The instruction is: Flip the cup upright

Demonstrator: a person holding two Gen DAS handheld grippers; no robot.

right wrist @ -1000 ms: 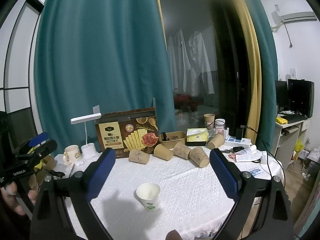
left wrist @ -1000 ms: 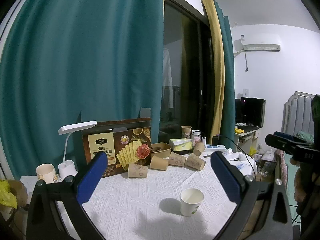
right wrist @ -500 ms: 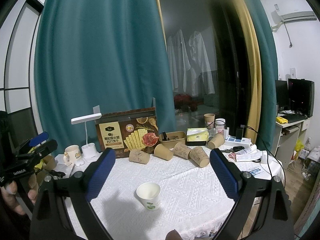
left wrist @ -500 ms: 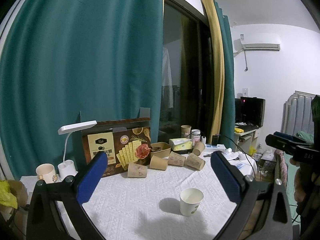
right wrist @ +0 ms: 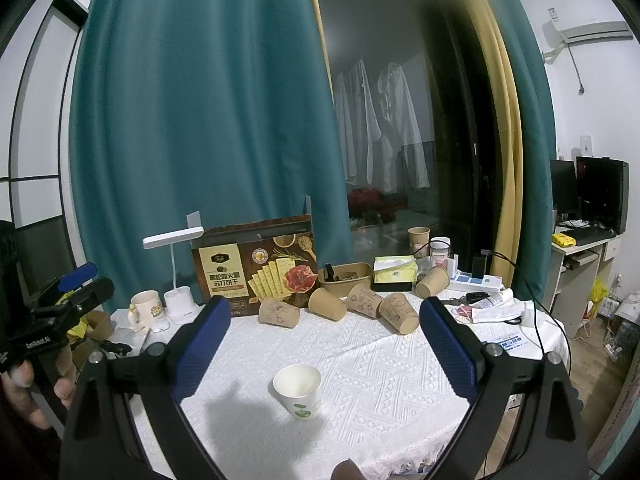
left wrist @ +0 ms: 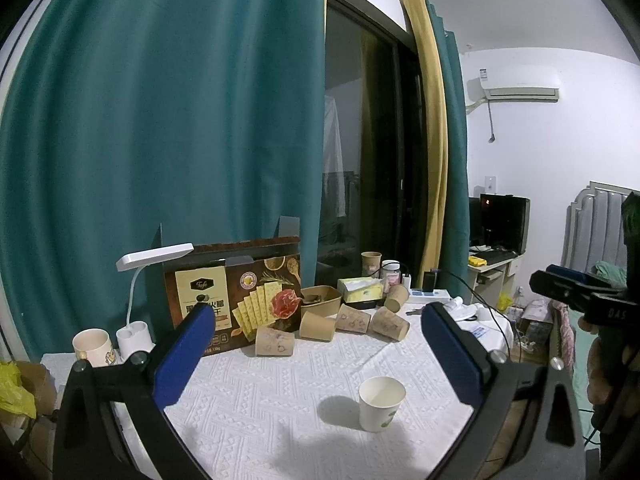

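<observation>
A white paper cup [left wrist: 381, 403] stands upright, mouth up, on the bench [left wrist: 280, 392], which is covered with a white textured cloth; in the right wrist view the same cup [right wrist: 299, 391] shows a small green print on its side. The left hand-held gripper [left wrist: 316, 350] hangs above the near edge of the bench with its blue-padded fingers [left wrist: 182, 354] wide apart and nothing between them; the cup sits low and to the right in that view, apart from both pads. The right hand-held gripper [right wrist: 326, 348] is likewise spread wide and empty, the cup lying below and between its fingers [right wrist: 448, 344] without touching either. At the back of the bench several brown paper cups [right wrist: 326, 303] lie on their sides in a loose row, in front of a brown cracker box [right wrist: 256, 272]. To the left of the box stand a small white desk lamp [right wrist: 176, 264] and a cream mug [right wrist: 146, 309]. A teal curtain [left wrist: 160, 120] hangs behind the bench. At the left edge of the right wrist view a person's hand [right wrist: 24, 392] grips the other gripper's handle.
</observation>
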